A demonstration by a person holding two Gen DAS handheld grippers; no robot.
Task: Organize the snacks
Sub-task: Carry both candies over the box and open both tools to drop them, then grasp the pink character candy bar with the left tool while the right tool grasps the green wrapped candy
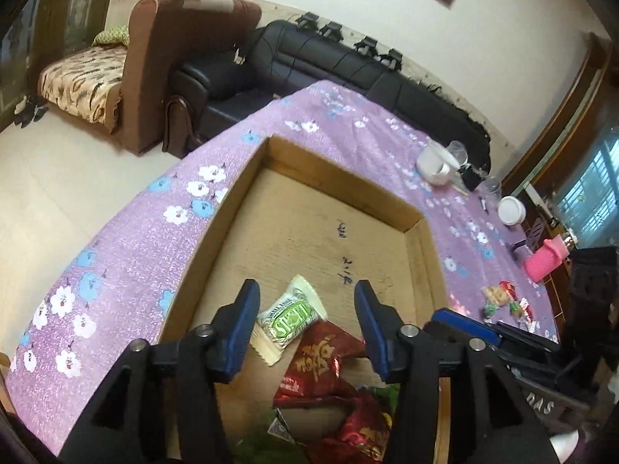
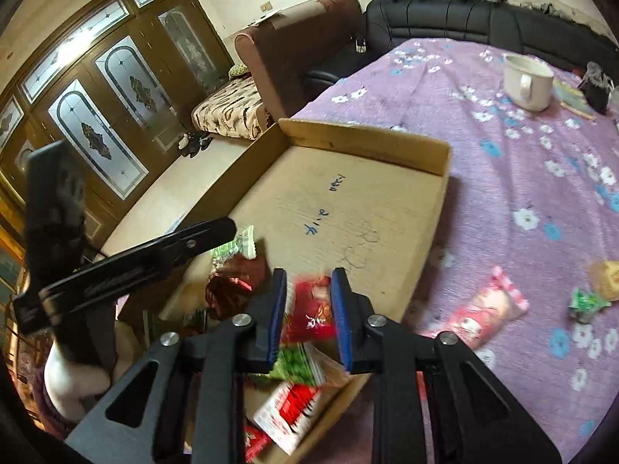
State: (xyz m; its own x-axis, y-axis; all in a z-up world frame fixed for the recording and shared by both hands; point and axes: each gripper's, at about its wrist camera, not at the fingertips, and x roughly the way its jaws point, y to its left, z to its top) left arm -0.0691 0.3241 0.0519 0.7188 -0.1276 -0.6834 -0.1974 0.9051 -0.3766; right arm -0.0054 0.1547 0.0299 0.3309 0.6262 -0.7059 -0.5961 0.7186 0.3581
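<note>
Dropping snacks into the cardboard tray [image 1: 410, 216] was the step here: left gripper [image 1: 305, 323] hung over a green-white packet [image 1: 292, 315] and red packet [image 1: 321, 359], jaws spread, pinching nothing. Right gripper [image 2: 309, 315] jaws stood apart around a blurred red wrapper [image 2: 311, 315], apparently released. More snacks [image 2: 483, 315] waited on the purple-clothed surface [image 2: 503, 135].

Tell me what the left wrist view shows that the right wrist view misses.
Left wrist only: a pink plastic bottle and a white lidded tub at the table's far edge. Right wrist only: brown wooden doors with frosted glass panels and a pink snack packet loose on the cloth. Both: the shallow cardboard tray holding snacks, the white handled mug, the purple flowered tablecloth.
</note>
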